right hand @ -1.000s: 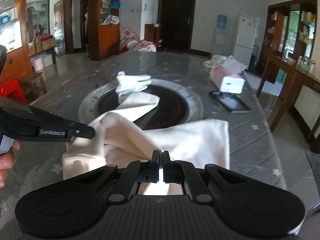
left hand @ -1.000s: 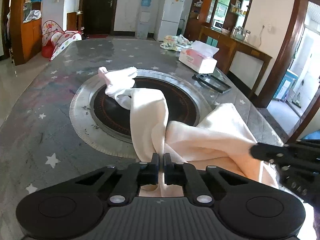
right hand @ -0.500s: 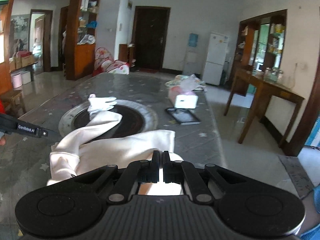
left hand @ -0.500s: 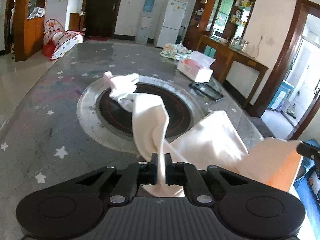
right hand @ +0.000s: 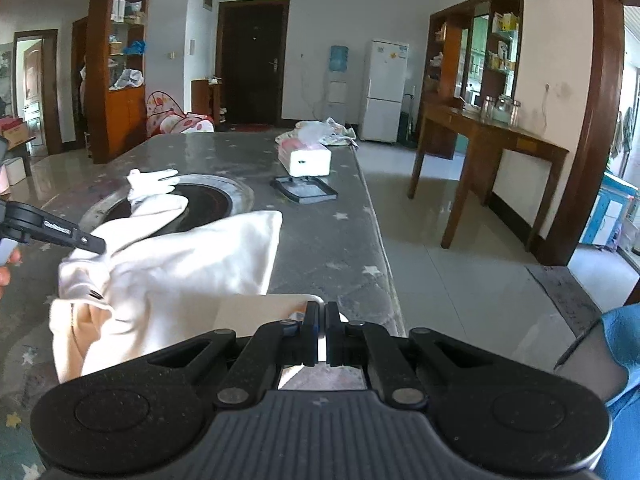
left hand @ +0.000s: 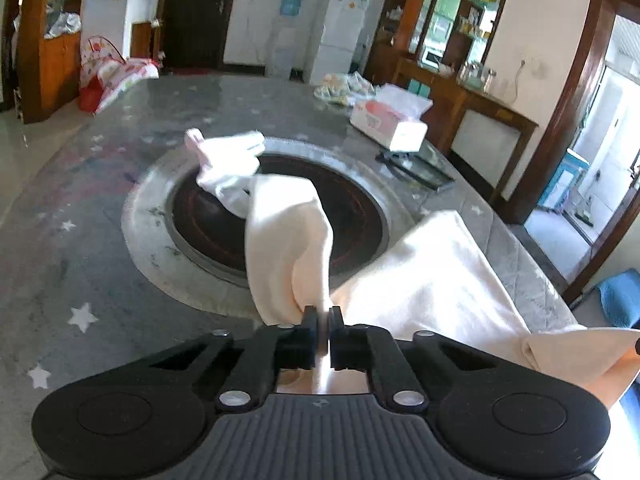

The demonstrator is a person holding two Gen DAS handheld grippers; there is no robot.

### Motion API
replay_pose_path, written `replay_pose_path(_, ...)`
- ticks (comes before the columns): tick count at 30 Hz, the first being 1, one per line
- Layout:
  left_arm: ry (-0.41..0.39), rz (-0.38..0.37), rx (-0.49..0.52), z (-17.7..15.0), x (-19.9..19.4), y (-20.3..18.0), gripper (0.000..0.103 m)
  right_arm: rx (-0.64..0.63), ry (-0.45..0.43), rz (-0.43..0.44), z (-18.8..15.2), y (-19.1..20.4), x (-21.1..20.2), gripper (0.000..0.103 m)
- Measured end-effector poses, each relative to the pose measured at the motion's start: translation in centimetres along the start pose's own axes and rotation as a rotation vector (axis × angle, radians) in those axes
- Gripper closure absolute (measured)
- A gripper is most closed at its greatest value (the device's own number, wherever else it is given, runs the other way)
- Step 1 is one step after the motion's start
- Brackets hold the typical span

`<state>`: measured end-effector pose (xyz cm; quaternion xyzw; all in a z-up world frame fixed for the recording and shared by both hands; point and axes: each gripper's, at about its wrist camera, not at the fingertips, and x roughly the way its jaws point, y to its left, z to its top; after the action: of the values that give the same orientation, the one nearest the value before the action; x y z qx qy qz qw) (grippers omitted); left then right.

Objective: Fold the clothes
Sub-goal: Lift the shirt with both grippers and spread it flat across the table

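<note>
A cream-white garment (left hand: 432, 276) lies partly on the grey star-patterned table (left hand: 72, 216), one long part trailing back over the round dark hotplate (left hand: 352, 220). My left gripper (left hand: 323, 316) is shut on a bunched edge of it, lifted off the table. My right gripper (right hand: 322, 312) is shut on another edge of the garment (right hand: 192, 272) near the table's right edge. The left gripper's fingers (right hand: 86, 240) show at the left of the right wrist view, in the cloth.
A tissue box (left hand: 390, 124) and a flat black tray (left hand: 420, 166) sit at the far right of the table. A crumpled bag (right hand: 324, 130) lies at the far end. The table's right edge (right hand: 384, 264) drops to a tiled floor; a wooden side table (right hand: 492, 148) stands beyond.
Both grippers have pulled apart and back toward me, stretching the garment. The right gripper has swung out to the table's right edge. Both stay shut on the cloth.
</note>
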<state>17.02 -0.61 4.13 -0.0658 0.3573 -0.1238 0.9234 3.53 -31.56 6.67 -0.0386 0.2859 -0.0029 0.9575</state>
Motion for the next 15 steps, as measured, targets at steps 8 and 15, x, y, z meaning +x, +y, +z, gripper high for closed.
replay_pose_path(8, -0.111, 0.022, -0.019, -0.3, -6.0, 1.0, 0.099, 0.019, -0.024, 0.003, -0.2, -0.3, -1.9, 0.101)
replay_pose_path(15, -0.147, 0.028, -0.073, -2.3, -12.5, 2.9, 0.099, 0.016, -0.054, 0.014, -0.6, -0.4, -4.9, 0.101)
